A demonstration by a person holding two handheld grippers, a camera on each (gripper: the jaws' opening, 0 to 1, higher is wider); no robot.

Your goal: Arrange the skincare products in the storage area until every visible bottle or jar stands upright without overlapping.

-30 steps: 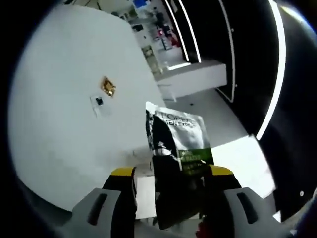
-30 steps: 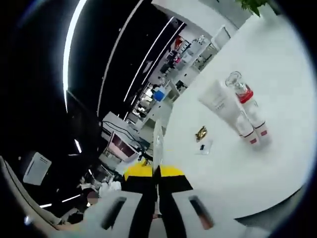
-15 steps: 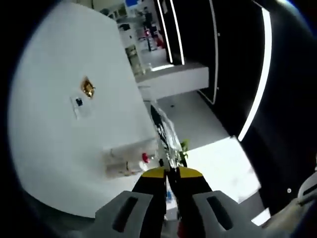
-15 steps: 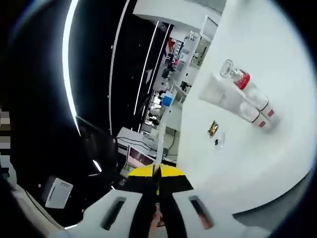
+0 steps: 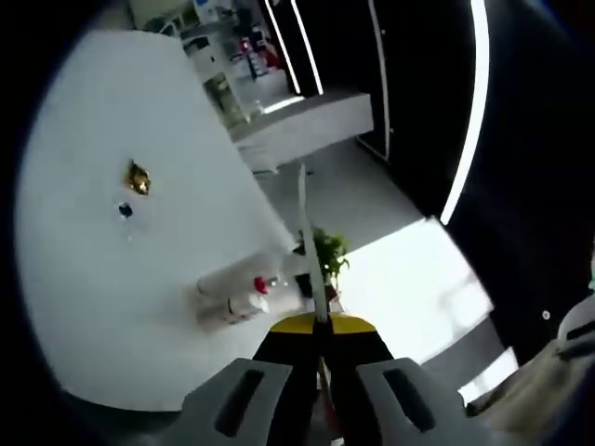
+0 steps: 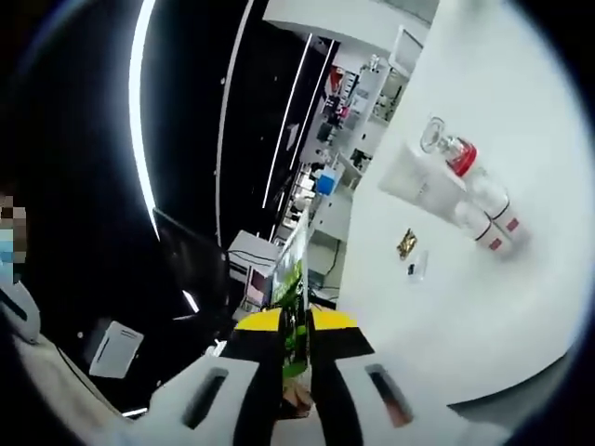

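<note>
Right now a thin flat packet (image 5: pixel 310 243) is sticking up edge-on between the yellow-tipped jaws of the left gripper (image 5: pixel 322 325), and those jaws are pressing tight on it. In the right gripper view, the right gripper (image 6: pixel 296 325) is pinching what looks like the same kind of flat packet (image 6: pixel 293 279), seen edge-on with a bit of green on it, and its jaws are standing only a narrow way apart with the packet between them.

Out on the round white table (image 6: pixel 483 307), a white tube (image 6: pixel 416 181), a clear bottle with a red collar (image 6: pixel 457 158) and another small bottle (image 6: pixel 493 232) are lying on their sides, close together and touching. In the left gripper view the same pile (image 5: pixel 237 293) is lying on the white table (image 5: pixel 84 307), just to the left of the packet.

Near them, but apart, a small gold thing (image 6: pixel 406 243) and a small clear sachet (image 6: pixel 416 268) are lying flat on the table. In the left gripper view they are showing too, the gold one (image 5: pixel 138 177) and the sachet (image 5: pixel 125 212), far from the jaws.

A green plant (image 5: pixel 330 251) is standing past the table edge, beside the packet.
</note>
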